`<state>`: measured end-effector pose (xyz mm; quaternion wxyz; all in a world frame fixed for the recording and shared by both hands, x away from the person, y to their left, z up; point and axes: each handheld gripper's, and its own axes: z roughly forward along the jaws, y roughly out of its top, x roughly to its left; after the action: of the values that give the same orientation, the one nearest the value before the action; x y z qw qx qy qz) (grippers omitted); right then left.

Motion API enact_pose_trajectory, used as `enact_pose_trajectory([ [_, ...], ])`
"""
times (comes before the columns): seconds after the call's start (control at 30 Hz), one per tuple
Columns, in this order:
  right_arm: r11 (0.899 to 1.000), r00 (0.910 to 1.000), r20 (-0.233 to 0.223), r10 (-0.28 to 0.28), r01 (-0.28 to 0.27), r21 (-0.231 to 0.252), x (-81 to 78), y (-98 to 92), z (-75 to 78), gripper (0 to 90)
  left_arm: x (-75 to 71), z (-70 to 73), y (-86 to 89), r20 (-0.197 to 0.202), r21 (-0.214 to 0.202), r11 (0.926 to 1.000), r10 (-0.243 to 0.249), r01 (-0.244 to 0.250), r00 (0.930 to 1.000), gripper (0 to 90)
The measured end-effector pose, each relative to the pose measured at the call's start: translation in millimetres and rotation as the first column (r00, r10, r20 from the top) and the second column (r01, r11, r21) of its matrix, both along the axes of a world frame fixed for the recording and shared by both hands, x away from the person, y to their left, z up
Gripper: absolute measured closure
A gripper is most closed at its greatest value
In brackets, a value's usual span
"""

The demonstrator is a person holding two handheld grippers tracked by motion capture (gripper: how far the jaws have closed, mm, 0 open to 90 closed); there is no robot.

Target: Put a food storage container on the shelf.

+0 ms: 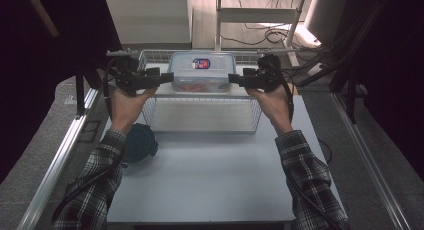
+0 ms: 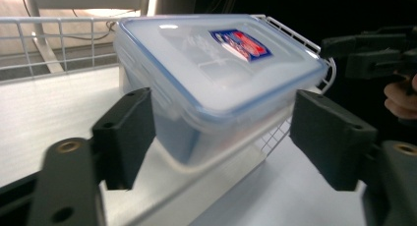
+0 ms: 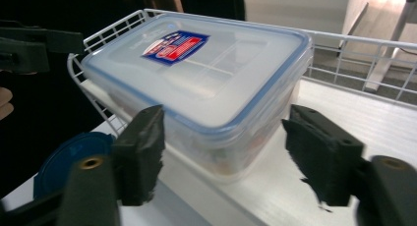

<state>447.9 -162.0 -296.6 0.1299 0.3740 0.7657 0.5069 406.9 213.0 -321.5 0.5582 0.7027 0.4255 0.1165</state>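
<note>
On the white desk [image 1: 210,175], a dark blue round lid [image 1: 140,144] lies near. Beyond, the clear rectangular plastic box [image 1: 202,71] sits in the white wire basket [image 1: 200,115]. Left claw [image 1: 167,78] and right claw [image 1: 234,79] flank it, spread, pads clear; withdrawing carelessly could snag the rim.

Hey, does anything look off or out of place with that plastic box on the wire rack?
Nothing stands out. The lidded plastic box sits level on the wire rack, lid closed. A dark blue round lid lies apart on the table.
</note>
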Motion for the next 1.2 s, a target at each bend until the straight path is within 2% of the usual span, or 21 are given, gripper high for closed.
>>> enact_pose_trajectory([
  [0.1, 1.0, 0.9994, 0.028, 0.022, -0.022, -0.01, -11.9, -1.7, -5.3, 17.8, -15.3, -7.8, -0.7, 0.01, 0.027, 0.9993, -0.025, 0.025, 0.9996, 18.8],
  [0.13, 1.0, 0.9994, 0.028, 0.022, -0.022, -0.01, -11.9, -1.7, -5.3, 17.8, -15.3, -7.8, -0.7, 0.01, 0.027, 0.9993, -0.025, 0.025, 0.9996, 17.3],
  [0.2, 0.999, 0.9983, 0.054, 0.024, -0.022, -0.03, -19.6, -2.9, -8.8, 14.0, -25.0, -13.5, -2.1, 0.018, 0.061, 0.9975, -0.038, 0.037, 0.9991, 16.0],
  [0.23, 0.999, 0.9972, 0.07, 0.029, -0.026, -0.042, -26.0, -4.1, -12.3, 11.4, -32.1, -18.8, -4.1, 0.016, 0.095, 0.9944, -0.046, 0.045, 0.9988, 16.9],
  [0.27, 0.999, 0.9972, 0.07, 0.029, -0.026, -0.042, -26.0, -4.1, -12.3, 11.4, -32.1, -18.8, -4.1, 0.016, 0.095, 0.9944, -0.046, 0.045, 0.9988, 16.8],
  [0.33, 0.998, 0.9967, 0.072, 0.038, -0.034, -0.054, -31.7, -4.9, -16.1, 9.9, -39.5, -25.4, -6.4, 0.011, 0.125, 0.9907, -0.054, 0.052, 0.9985, 16.5],
  [0.47, 0.997, 0.9958, 0.075, 0.052, -0.047, -0.067, -42.9, -4.4, -25.1, 8.1, -53.3, -40.5, -8.9, -0.005, 0.123, 0.9898, -0.072, 0.072, 0.9974, 14.7],
  [0.5, 0.995, 0.9948, 0.082, 0.06, -0.053, -0.08, -48.1, -3.8, -29.5, 7.2, -58.8, -47.9, -10.1, -0.012, 0.134, 0.9877, -0.079, 0.08, 0.9968, 14.4],
  [0.53, 0.995, 0.9948, 0.082, 0.06, -0.053, -0.08, -48.1, -3.8, -29.5, 7.2, -58.8, -47.9, -10.1, -0.012, 0.134, 0.9877, -0.079, 0.08, 0.9968, 14.4],
  [0.73, 0.992, 0.992, 0.088, 0.091, -0.082, -0.096, -64.4, -3.7, -42.9, 5.9, -73.9, -68.8, -14.4, -0.038, 0.141, 0.985, -0.095, 0.1, 0.9947, 13.7],
  [0.83, 0.988, 0.9898, 0.097, 0.105, -0.092, -0.122, -75.4, -4.6, -52.7, 4.8, -84.0, -78.1, -18.3, -0.033, 0.156, 0.9824, -0.1, 0.104, 0.9945, 12.2],
  [1.07, 0.984, 0.9863, 0.112, 0.121, -0.104, -0.142, -93.3, -9.4, -68.0, 3.4, -106.9, -92.5, -23.8, -0.01, 0.158, 0.9809, -0.113, 0.113, 0.9935, 9.4],
  [1.2, 0.984, 0.9864, 0.109, 0.123, -0.107, -0.142, -101.3, -13.7, -76.5, 2.8, -119.2, -103.8, -26.2, -0.012, 0.159, 0.9802, -0.117, 0.118, 0.993, 8.2],
])
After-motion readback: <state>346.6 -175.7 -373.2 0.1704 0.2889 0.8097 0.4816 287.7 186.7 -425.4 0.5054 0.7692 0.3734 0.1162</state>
